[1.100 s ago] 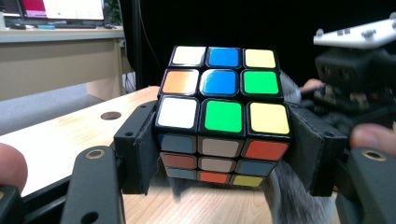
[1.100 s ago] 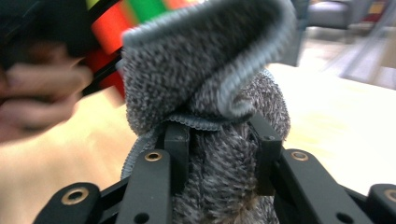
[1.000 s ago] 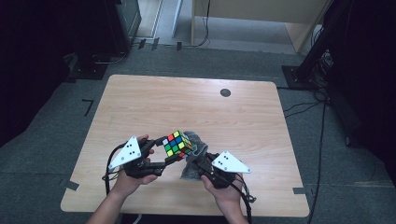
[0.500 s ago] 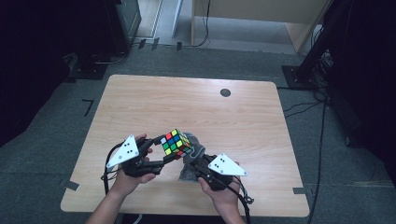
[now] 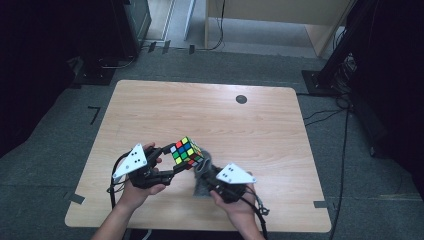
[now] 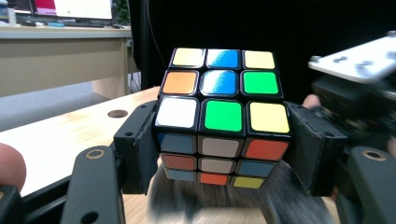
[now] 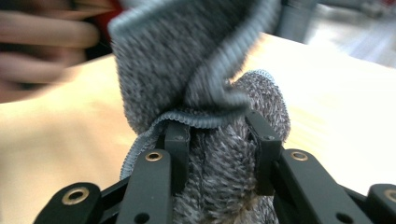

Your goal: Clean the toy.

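While the cube [image 6: 222, 123] sits clamped between my left claw's [image 5: 181, 165] pads, lifted over the table's [image 5: 260, 125] near edge, my right claw [image 7: 217, 140] pinches a bunched grey cloth [image 7: 201, 65] just right of it. Looks like the wiping step. Next: press cloth onto a face, keep the cube from twisting.

In the left gripper view, the grey cloth [image 6: 233, 200] under the puzzle cube [image 6: 223, 122] is smeared with blur and cut off by the bottom edge, and the cube's underside is hidden. The right gripper [image 6: 359, 88] at the right edge is blurred and partly out of frame. In the right gripper view, the cloth [image 7: 205, 93] hides most of the table's near edge, and the person's fingers [image 7: 42, 37] at upper left are a blurred streak. In the high view, both forearms are cut off at the bottom edge.
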A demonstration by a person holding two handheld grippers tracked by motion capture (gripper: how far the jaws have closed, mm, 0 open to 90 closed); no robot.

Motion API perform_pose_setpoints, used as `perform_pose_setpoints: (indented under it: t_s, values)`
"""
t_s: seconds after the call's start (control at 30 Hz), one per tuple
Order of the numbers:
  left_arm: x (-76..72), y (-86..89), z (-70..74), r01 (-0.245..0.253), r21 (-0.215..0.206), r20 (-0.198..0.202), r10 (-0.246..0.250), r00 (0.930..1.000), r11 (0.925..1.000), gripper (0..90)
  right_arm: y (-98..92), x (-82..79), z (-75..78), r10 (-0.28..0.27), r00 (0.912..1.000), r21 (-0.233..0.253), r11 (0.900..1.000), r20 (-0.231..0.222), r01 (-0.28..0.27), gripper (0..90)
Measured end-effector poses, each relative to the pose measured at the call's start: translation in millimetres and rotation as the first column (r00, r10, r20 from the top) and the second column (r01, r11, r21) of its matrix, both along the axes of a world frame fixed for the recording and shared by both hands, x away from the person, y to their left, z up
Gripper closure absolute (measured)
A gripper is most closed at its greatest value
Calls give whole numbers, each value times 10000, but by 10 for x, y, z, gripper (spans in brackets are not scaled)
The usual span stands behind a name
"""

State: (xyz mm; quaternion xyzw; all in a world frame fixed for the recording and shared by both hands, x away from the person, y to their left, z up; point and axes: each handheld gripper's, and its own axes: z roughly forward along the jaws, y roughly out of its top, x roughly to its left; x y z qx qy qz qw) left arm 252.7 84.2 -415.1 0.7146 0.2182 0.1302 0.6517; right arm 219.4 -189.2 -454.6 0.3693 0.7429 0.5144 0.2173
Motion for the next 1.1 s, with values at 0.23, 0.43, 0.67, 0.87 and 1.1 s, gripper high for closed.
perform_pose_setpoints:
  t_s: [0.23, 0.43, 0.67, 0.87, 1.1]
  values:
    - [27, 20, -19, -169, -6, -79, 169, 9998, 9999, 339, -580, 258, -144, -2507, 9666, -524, 9673, -538, 2480, 674]
    - [46, 27, -33, -269, 0, -158, 269, 9995, 9996, 339, -837, 413, -365, -2832, 9446, -651, 9589, -1660, 2761, 625]
    - [73, 56, -38, -487, 1, -303, 487, 9984, 9988, 339, -847, 355, -206, -3516, 9343, 59, 9358, -596, 3526, 308]
    - [79, 50, -28, -630, -42, -481, 628, 9969, 9980, 339, -764, 220, -4, -2801, 9593, 1150, 9548, 373, 2743, 286]
    - [81, -44, 3, -541, -441, -1376, 476, 9893, 9976, 339, -271, 74, 75, -228, 9957, 1269, 9918, 903, 112, 261]
